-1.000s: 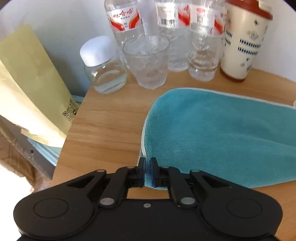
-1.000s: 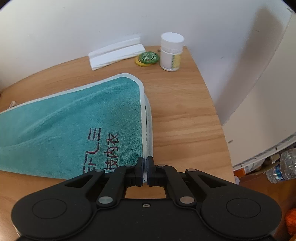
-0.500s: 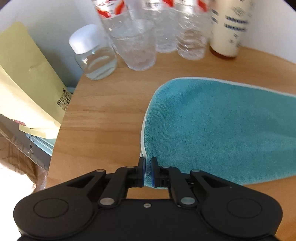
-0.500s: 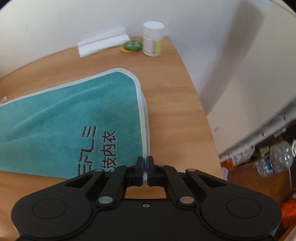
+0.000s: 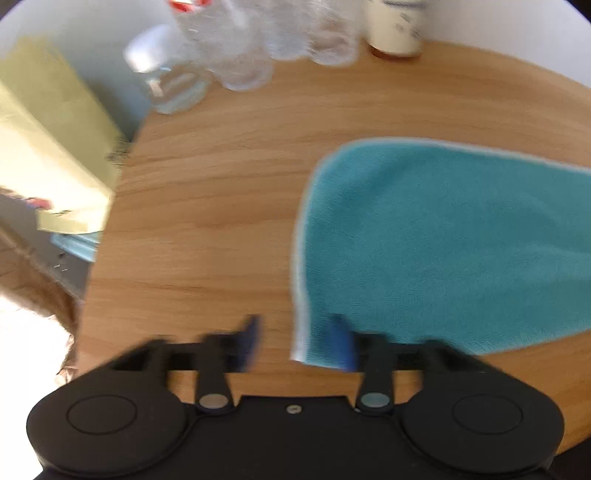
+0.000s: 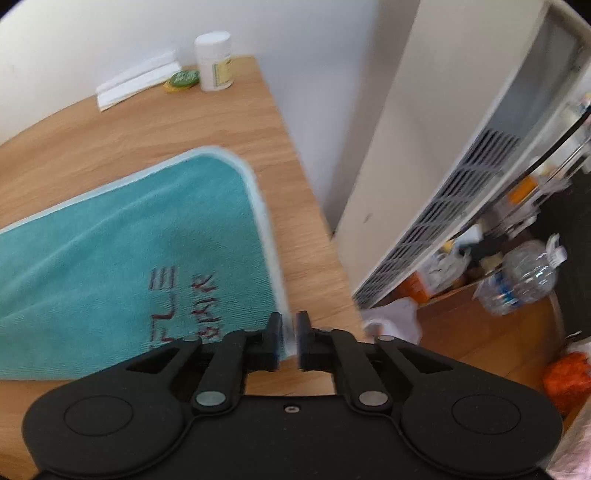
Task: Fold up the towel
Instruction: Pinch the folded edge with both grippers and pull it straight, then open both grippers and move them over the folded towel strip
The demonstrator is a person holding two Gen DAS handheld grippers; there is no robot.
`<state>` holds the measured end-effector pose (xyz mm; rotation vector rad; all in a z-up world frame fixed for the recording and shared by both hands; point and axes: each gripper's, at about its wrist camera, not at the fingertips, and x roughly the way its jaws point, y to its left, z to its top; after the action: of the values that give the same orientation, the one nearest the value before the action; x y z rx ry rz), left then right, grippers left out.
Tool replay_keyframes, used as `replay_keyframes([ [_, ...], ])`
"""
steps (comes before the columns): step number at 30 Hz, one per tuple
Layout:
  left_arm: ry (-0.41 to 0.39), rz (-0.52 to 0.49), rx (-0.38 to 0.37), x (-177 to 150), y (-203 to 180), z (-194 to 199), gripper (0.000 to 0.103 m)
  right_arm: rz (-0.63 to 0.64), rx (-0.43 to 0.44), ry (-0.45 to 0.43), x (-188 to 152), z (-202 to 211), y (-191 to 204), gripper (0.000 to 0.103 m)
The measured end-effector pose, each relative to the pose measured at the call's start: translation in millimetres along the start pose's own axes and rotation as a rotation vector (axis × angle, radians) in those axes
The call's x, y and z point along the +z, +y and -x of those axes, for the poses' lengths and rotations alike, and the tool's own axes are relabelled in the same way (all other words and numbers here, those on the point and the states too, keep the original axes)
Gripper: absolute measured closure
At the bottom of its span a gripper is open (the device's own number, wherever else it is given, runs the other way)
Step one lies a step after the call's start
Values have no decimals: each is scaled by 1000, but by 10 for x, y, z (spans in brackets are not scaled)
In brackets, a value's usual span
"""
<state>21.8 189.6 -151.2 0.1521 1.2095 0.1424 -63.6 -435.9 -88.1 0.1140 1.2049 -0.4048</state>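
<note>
A teal towel point(image 5: 443, 240) with a pale hem lies folded on the wooden table point(image 5: 221, 166). In the left wrist view its near corner sits between the spread fingers of my left gripper point(image 5: 297, 341), which is open. In the right wrist view the same towel point(image 6: 129, 240) shows red embroidered characters near its right hem. My right gripper point(image 6: 288, 339) stands open by a narrow gap, with the towel's hem corner just in front of that gap. Both views are blurred by motion.
Several clear water bottles and a glass point(image 5: 243, 55) stand at the table's far left, beside a cream cup point(image 5: 395, 29) and a yellow envelope point(image 5: 48, 147). A white pill bottle point(image 6: 214, 61), green lid point(image 6: 183, 78) and folded white paper point(image 6: 136, 79) sit at the far right. The table edge point(image 6: 317, 221) drops off rightward.
Both grippers were shut on the towel's near corners and have opened, the left one wide, the right one slightly. Both have drawn back and up from the towel.
</note>
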Motion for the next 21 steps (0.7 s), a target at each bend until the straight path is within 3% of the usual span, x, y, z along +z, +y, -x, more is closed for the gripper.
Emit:
replay_keyframes([
  [3,-12,64,14,131,118,131,41,-47,6,-33,70,140,-30,65],
  [5,-58,142,-12,274,104,276,40,-38,70,-65,168,205,116,65],
  [7,-83,146,-71,384,-72,317,34,7,158,-53,245,149,360,65],
  [10,-120,66,-111,544,-533,279,34,69,341,4,315,-3,841,74],
  [13,-121,-18,-174,576,-942,246,34,183,465,30,250,-36,1276,78],
  [16,-117,-113,-198,482,-1279,209,34,199,515,55,178,-69,1449,78],
  [18,-115,-156,-188,419,-1407,159,34,222,500,68,115,-146,1512,80],
  [20,-108,-182,-156,338,-1522,67,34,219,494,45,114,-178,1476,91],
  [21,-116,-175,-145,328,-1517,30,33,207,489,44,131,-197,1451,102],
])
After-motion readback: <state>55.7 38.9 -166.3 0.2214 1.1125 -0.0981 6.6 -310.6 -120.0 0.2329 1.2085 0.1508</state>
